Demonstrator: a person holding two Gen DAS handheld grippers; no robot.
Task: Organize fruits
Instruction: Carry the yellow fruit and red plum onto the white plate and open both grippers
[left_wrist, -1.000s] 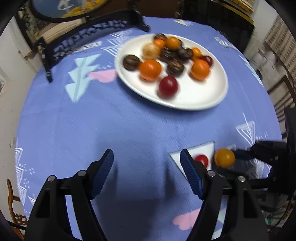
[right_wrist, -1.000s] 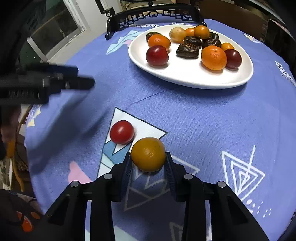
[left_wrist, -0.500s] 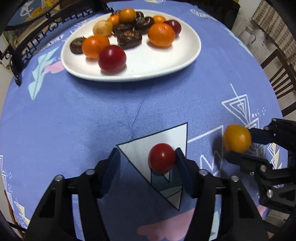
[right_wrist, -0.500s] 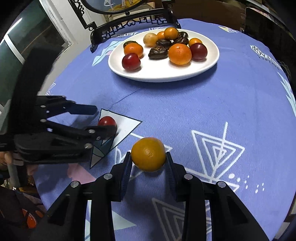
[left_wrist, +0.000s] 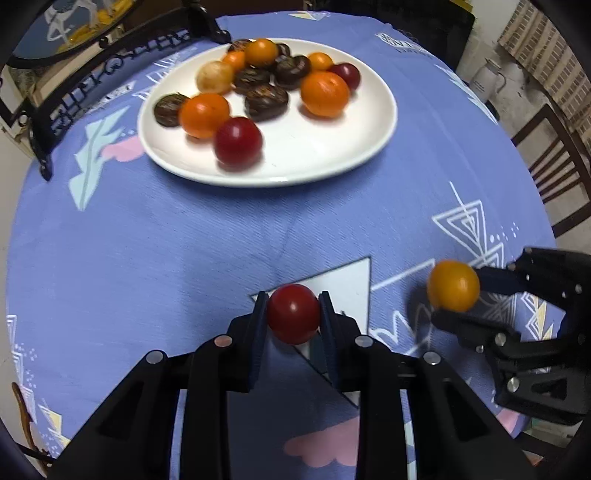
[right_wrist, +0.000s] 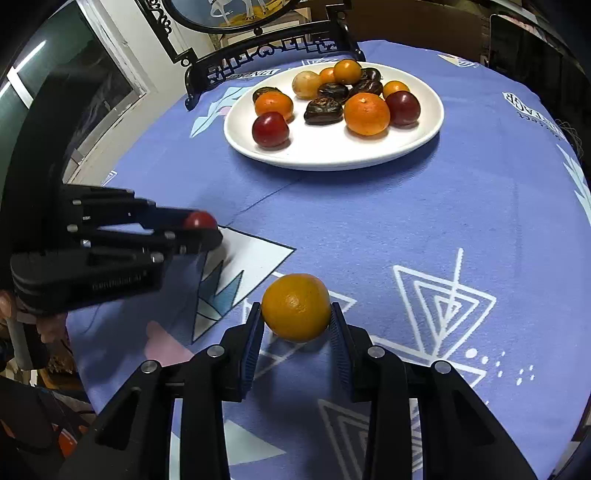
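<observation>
Nearest in the left wrist view, the left gripper (left_wrist: 293, 314) is clamped on a small red fruit (left_wrist: 293, 313); its jaws have just been closing, and both blue pads now press the fruit's sides. Under the fingertips the blue patterned tablecloth (left_wrist: 147, 258) shows a pale triangle print. Off to this gripper's right, at about the same depth, the right gripper (left_wrist: 456, 295) pinches an orange citrus fruit (left_wrist: 453, 285) between its black fingers, held just above the cloth.

In the right wrist view the same citrus (right_wrist: 296, 307) sits squeezed between the right gripper's (right_wrist: 296, 314) ribbed pads, which are closed on its two sides. To its left and a little ahead, the left gripper (right_wrist: 201, 230) reaches in sideways, and only the top of the red fruit (right_wrist: 200, 220) shows between its fingertips. The two grippers are near each other but apart.

Well ahead of both grippers, past a bare stretch of cloth, a white plate (right_wrist: 369, 155) holds the rest of the fruit: two dark red ones, several oranges of differing size, a pale yellowish round fruit and a cluster of dark brown wrinkled ones, lying close together toward the plate's far side. Beyond the plate, at the far edge of the table, stands a black ornamental stand (right_wrist: 266, 51) carrying a round picture.
</observation>
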